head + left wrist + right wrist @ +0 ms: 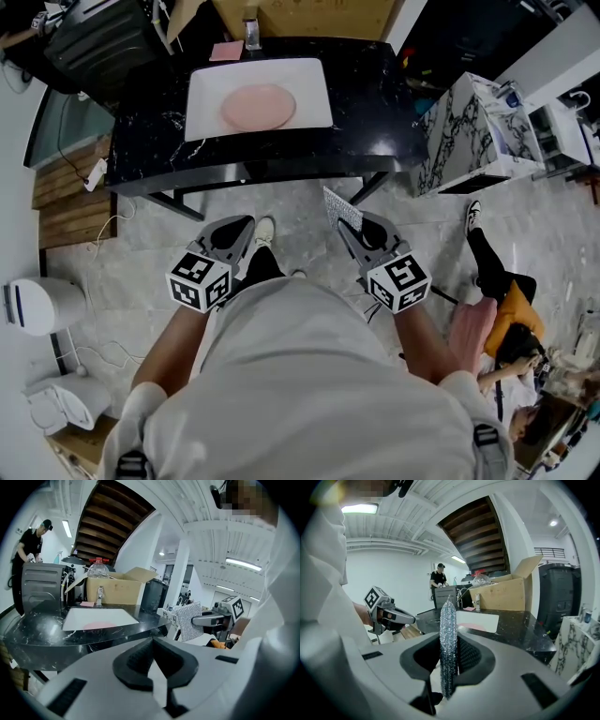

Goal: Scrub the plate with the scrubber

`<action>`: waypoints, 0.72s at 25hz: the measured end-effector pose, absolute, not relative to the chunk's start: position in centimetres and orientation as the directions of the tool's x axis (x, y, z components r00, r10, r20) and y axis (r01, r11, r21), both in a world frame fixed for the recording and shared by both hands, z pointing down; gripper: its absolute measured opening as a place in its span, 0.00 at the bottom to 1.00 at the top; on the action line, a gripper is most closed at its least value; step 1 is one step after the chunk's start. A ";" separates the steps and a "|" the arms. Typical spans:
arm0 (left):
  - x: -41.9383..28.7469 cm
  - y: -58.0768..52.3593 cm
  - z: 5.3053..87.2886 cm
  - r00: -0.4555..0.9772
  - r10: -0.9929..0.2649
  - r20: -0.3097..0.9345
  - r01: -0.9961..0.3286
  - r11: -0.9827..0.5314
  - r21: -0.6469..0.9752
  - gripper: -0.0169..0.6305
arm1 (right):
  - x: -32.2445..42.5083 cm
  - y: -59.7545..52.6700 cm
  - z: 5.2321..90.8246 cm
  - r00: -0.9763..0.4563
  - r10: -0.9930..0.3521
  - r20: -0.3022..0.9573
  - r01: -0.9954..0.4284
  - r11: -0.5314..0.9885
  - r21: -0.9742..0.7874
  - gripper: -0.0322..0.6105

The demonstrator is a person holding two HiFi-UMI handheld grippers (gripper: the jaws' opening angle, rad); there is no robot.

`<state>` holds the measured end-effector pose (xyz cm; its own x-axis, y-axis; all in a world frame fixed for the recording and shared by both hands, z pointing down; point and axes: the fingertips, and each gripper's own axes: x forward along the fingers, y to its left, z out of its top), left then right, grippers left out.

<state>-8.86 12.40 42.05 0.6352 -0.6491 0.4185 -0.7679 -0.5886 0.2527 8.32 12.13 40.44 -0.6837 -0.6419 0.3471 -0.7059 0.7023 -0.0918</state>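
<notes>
Two grippers were in use, one in each of the person's hands, both held low in front of the body and short of the counter. The left gripper (152, 645) had its jaws together with nothing between them. The right gripper (449, 643) was clamped on the one scrubber (448, 618), a flat, silvery, glittering pad that stood on edge between the jaws and stuck out past their tips.

One plate (259, 106), round and pink, lay flat in the middle of one white tray (309, 80), which sat on one black marbled counter (370, 127). The plate lay well ahead of both grippers and touched neither. In the head view, bare floor showed between the counter's near edge and the jaw tips. The scrubber was likewise well apart from the plate, nearer the counter's right half than its left.

At the far edge of the tray stood one small metal tap (251, 33) with one small pink pad (226, 51) just beside it. One open cardboard box (117, 590) stood behind the counter, and one clear bottle with a red cap (97, 567) stood near it. Two other people were in view: one in black (438, 584) standing far behind the counter, and one sitting on the floor (506, 305) to the right.
</notes>
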 end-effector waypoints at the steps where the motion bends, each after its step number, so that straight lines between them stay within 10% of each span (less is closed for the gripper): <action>1: -8.8 12.4 42.0 0.636 -0.649 0.417 -0.767 -0.590 0.251 0.02 | 8.4 12.2 40.5 -0.683 -0.642 0.349 -0.706 0.703 -0.087 0.17; 18: -6.7 12.7 42.6 0.669 -0.601 0.437 -0.735 -0.623 0.267 0.02 | 9.4 13.1 40.9 -0.683 -0.639 0.354 -0.699 0.712 -0.066 0.17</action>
